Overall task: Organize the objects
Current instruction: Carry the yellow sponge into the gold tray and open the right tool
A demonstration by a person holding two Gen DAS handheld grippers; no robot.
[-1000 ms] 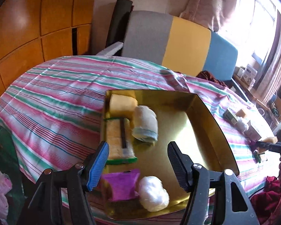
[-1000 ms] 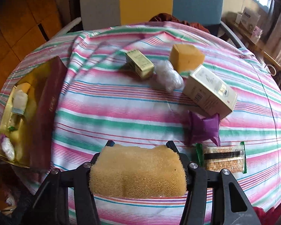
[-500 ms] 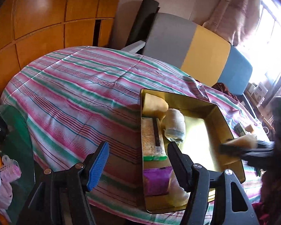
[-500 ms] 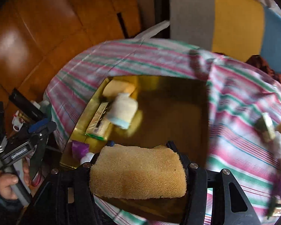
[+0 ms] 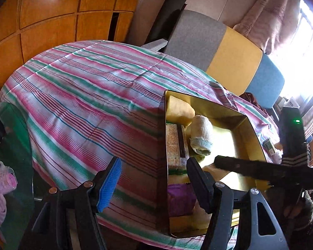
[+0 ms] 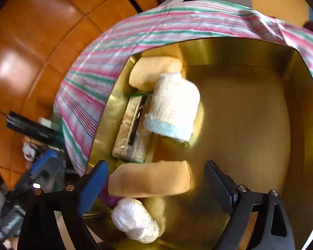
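A gold tray (image 6: 250, 108) (image 5: 254, 133) lies on the striped table. It holds a yellow sponge (image 6: 154, 73), a rolled white towel (image 6: 173, 106) (image 5: 201, 134), a cracker pack (image 6: 131, 129) (image 5: 174, 145), a purple packet (image 5: 180, 200) and a white plastic ball (image 6: 135, 220). My right gripper (image 6: 156, 185) is open over the tray, with the tan sponge (image 6: 150, 179) lying loose between its fingers. My left gripper (image 5: 154, 183) is open and empty over the tray's left wall. The right gripper also shows in the left wrist view (image 5: 240, 164), reaching into the tray.
The striped cloth (image 5: 89, 95) covers the round table. A grey, yellow and blue chair (image 5: 223, 50) stands behind it. Wooden wall panels (image 5: 41, 20) are on the left. A glass side table (image 5: 8, 145) with clutter is at the lower left.
My right gripper carried the tan sponge from the table's right side over the tray, then opened and let it go. My left gripper drew back to the left, staying open.
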